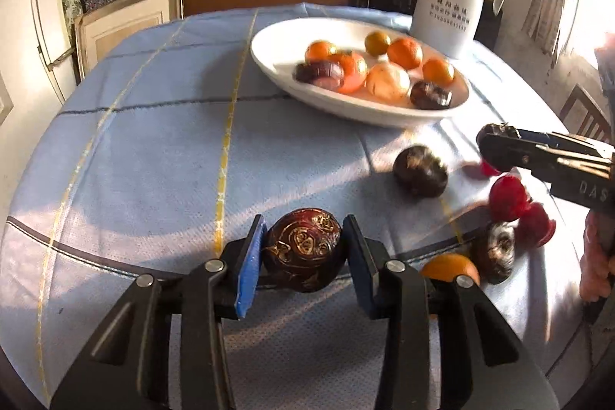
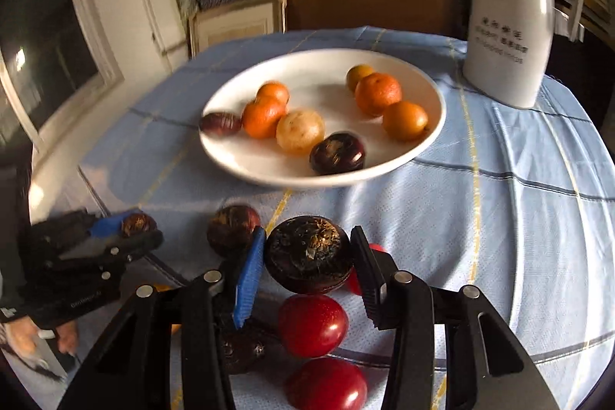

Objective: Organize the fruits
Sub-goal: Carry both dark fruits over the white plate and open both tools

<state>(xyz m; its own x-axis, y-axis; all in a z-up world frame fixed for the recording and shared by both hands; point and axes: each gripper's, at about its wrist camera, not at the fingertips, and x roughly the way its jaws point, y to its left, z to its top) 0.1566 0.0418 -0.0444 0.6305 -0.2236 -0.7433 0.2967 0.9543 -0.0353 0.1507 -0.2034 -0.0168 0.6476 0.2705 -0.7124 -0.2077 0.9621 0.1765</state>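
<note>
Round table under a blue checked cloth (image 1: 153,148) carries everything, so all fruit sits within reach of both hands. White jug (image 1: 449,6) stands at the far edge, behind the dish and out of the working area. White oval dish (image 2: 419,148) sits mid-table as the collection point: it already holds several oranges, one pale round fruit (image 2: 300,132) and two dark chestnut-like fruits, judged as sorted pieces.

Left gripper (image 1: 303,248) is closed on a dark brown fruit with gold markings (image 1: 303,248), blue pad on one side and black pad on the other pressing its flanks; the fruit rides between the fingertips low over the near cloth, probably headed for the dish. Right gripper (image 2: 307,256) is clamped on a second dark fruit, rough-topped (image 2: 307,254), held above the loose pile at the near right edge, so it looks picked from that pile.

Still loose on the cloth: one dark fruit (image 1: 421,171) between dish and pile, red tomato-like fruits (image 2: 312,325) directly under the right gripper, another dark fruit (image 1: 497,252) and an orange (image 1: 449,268) beside the left gripper's right finger. These lie clustered near the edge, judged unsorted. A hand (image 1: 595,264) shows at the right edge, gripping the right tool's handle.

Task looks roughly halfway; both grippers are loaded.
</note>
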